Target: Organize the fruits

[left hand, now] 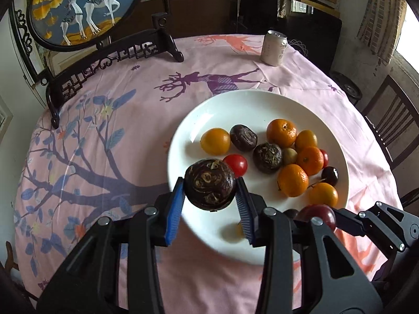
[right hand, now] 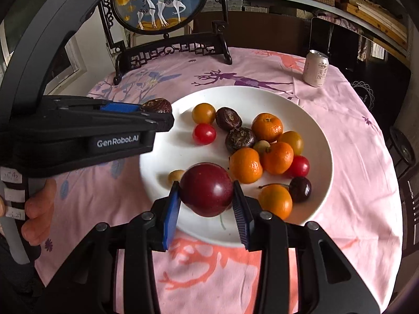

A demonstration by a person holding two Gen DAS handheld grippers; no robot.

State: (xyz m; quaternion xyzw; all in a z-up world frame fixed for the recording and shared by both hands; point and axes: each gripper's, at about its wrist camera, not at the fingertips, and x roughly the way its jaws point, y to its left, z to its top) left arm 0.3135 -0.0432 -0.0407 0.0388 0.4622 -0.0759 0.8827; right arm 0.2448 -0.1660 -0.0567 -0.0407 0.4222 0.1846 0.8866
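Grips look firm: left gripper [left hand: 209,196] holds water chestnut [left hand: 210,184], right gripper [right hand: 207,198] holds plum [right hand: 207,189]; carry both level, without squeezing harder.

Soft daylight enters from a blown-out window [left hand: 408,49] at right. Fruit casts faint shadows leftward on the white plate [left hand: 262,104]. Strong fisheye bending and dark vignetting at corners; the plate's near rim is blurred.

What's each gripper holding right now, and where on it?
Left gripper: a dark water chestnut, pinched at its sides. Right gripper: a red plum, pinched at its sides.
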